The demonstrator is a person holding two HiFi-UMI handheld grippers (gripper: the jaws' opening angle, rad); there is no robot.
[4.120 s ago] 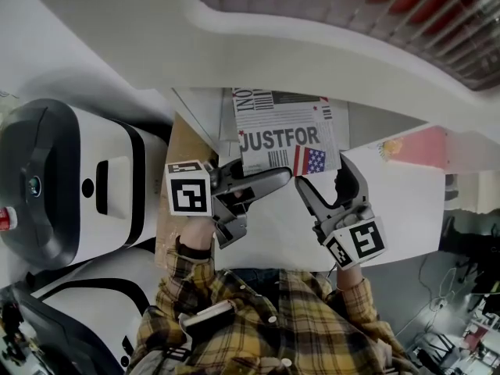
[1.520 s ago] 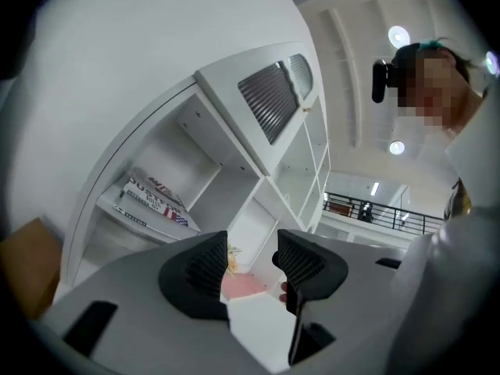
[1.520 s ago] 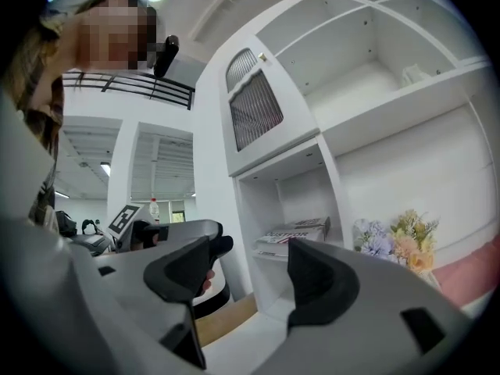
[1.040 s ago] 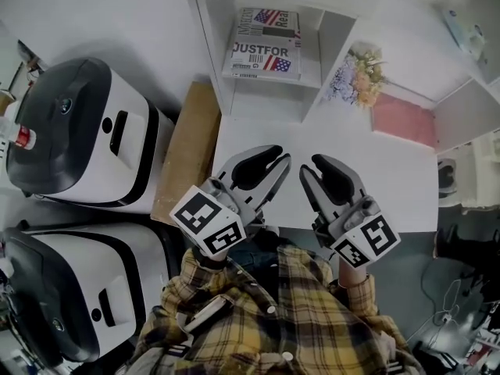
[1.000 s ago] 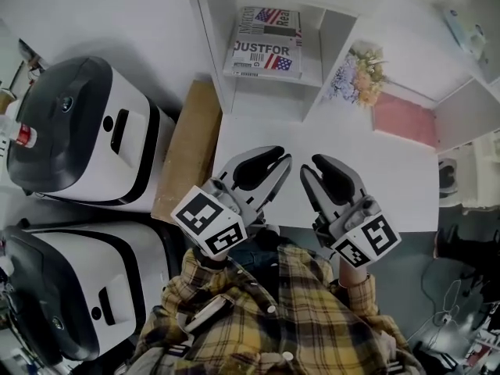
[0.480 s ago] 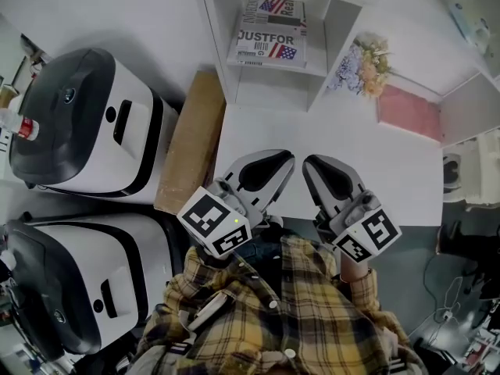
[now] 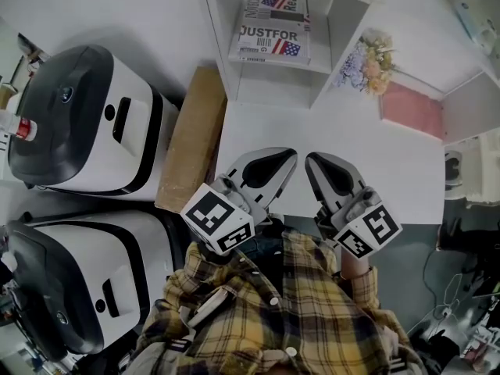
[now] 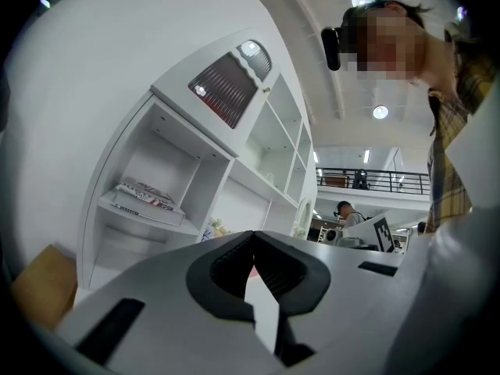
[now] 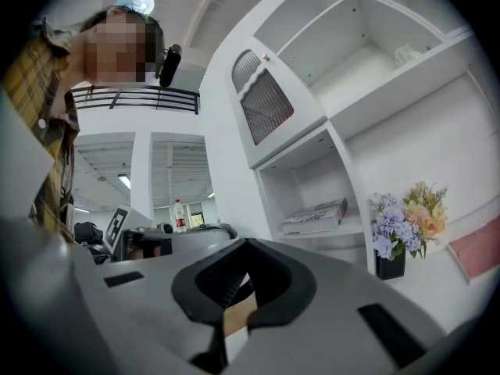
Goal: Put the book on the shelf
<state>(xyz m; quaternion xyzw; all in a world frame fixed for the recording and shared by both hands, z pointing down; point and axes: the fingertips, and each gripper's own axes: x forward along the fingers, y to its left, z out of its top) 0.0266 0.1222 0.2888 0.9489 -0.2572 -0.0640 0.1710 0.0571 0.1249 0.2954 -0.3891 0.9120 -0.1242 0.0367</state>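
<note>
Pinched together since: left tongs [image 7: 289, 161], right tongs [image 7: 311, 162]; book [image 7: 270, 37] unmoved.

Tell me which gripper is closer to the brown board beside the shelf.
Left. The left gripper is just right of the brown board in the head view; the right gripper is farther right, past it.

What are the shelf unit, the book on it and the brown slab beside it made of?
Shelf unit: probably white painted or laminated board; flat, square-edged panels, matte.
Book: paper, with a printed cover showing lettering and a flag graphic; sheen unclear.
Brown slab: cardboard or fibreboard by its plain tan, matte face; cannot tell which.
</note>
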